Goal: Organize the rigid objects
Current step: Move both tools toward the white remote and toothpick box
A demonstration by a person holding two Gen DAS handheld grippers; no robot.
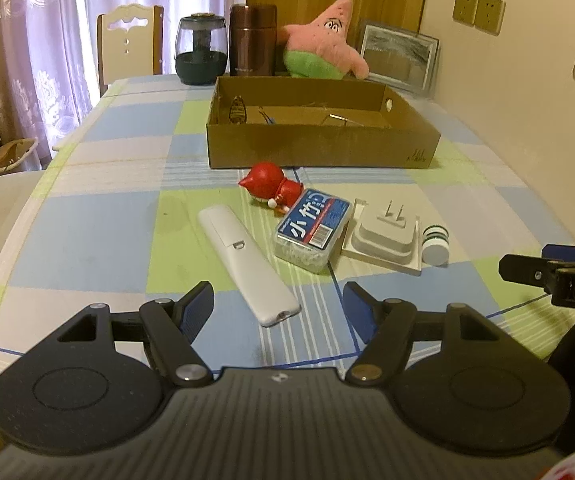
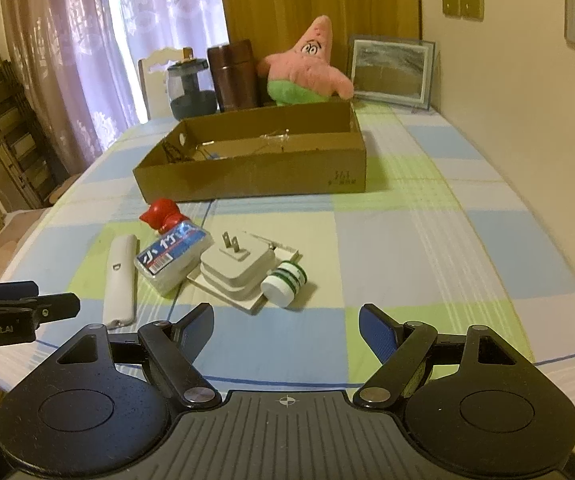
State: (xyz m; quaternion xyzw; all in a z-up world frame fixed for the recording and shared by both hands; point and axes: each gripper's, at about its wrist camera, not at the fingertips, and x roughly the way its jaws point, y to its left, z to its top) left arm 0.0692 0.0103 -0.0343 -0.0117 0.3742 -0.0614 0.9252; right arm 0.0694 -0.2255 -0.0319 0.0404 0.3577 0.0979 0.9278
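Note:
On the checked tablecloth lie a white remote [image 1: 247,262] [image 2: 119,278], a red figurine [image 1: 269,186] [image 2: 161,214], a clear box with a blue label [image 1: 313,228] [image 2: 173,256], a white plug adapter on its card [image 1: 385,234] [image 2: 239,268] and a small white bottle with green bands [image 1: 436,245] [image 2: 285,282]. Behind them stands a shallow cardboard box [image 1: 319,146] [image 2: 255,176]. My left gripper [image 1: 277,308] is open, with the remote's near end between its fingertips and no pad touching it. My right gripper [image 2: 287,328] is open over bare cloth, short of the bottle.
At the table's far end stand a dark jar [image 1: 201,50], a brown flask [image 1: 252,40], a pink star plush [image 1: 327,42] and a framed picture [image 1: 399,54]. The wall runs along the right. A chair [image 1: 129,42] stands beyond the table. The cardboard box holds a few small items.

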